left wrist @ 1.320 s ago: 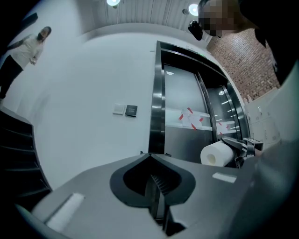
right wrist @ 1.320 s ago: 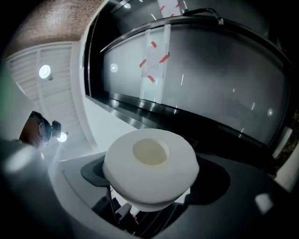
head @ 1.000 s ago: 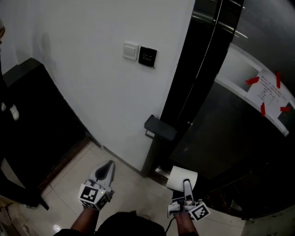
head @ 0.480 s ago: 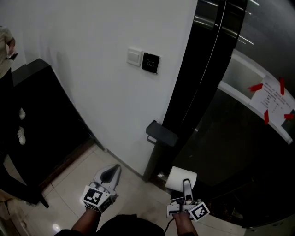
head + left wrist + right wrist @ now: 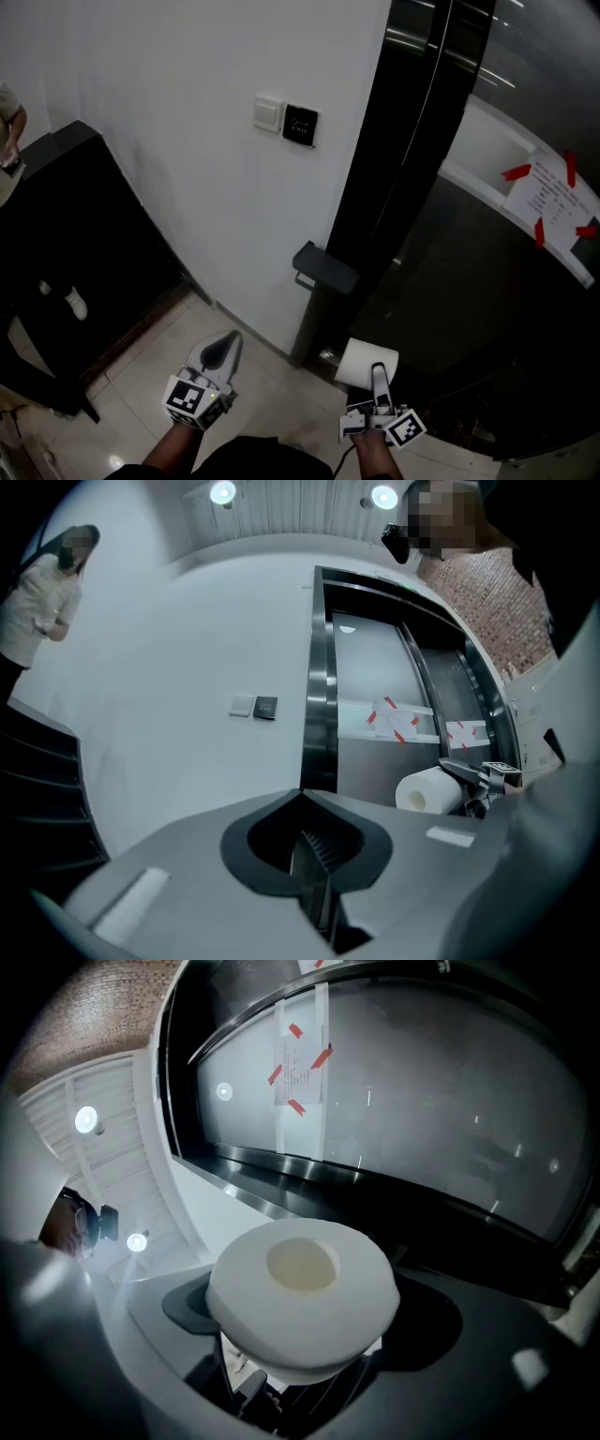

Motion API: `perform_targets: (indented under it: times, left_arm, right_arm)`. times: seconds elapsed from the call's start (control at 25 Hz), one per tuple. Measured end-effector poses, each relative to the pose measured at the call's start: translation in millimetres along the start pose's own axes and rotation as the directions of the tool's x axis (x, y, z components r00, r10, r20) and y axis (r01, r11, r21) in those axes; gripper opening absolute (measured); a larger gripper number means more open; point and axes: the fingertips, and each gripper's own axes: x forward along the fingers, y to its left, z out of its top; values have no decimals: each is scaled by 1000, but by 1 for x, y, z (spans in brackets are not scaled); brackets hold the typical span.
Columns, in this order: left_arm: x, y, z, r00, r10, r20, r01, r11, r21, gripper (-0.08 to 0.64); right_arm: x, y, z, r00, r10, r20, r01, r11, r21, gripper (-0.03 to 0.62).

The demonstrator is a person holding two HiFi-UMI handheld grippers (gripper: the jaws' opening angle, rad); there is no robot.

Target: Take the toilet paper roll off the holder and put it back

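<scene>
**Roll off the holder, held still; return not yet begun**

Over the last second almost nothing has shifted; only the view drifts slightly against the plain white wall. The black wall-mounted holder appears empty. The white toilet paper roll stays below and to the right of it, clamped in the right hand-held gripper, whose jaws stand wide around it. The left hand-held gripper hangs pinched together, empty. By this reading the removal is done and the roll still has to go back.
</scene>
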Motion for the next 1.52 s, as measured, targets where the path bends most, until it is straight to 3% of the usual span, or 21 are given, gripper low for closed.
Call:
perform_targets:
  times: [0.36,0.64,0.84,1.12,1.4,1.52]
  left_arm:
    - [12,-15,-11,999,51,-14,-51,998,21,0]
    - [33,-46,-5,996,88,-20,-88,996,21,2]
    - [42,-50,-14,995,98,-30,-97,995,24,2]
    - [72,-18,-12,998,65,0,-65,997,30,0]
    - [115,42,3,999,-15,28,15,1000,10,2]
    - [126,67,7,999,-37,35,37,999,3,1]
  right_arm:
    - [20,-2,35,996,20,-90,-32,990,-134,468]
    - [52,21,61,969,93,-229,-158,944,-288,468]
    - [70,20,66,951,69,-303,-192,897,-397,468]
    - [114,13,54,945,2,-328,-178,843,-508,468]
    - [178,6,32,948,-116,-296,-118,737,-666,469]
    - [204,-2,23,940,-171,-293,-88,712,-697,469]
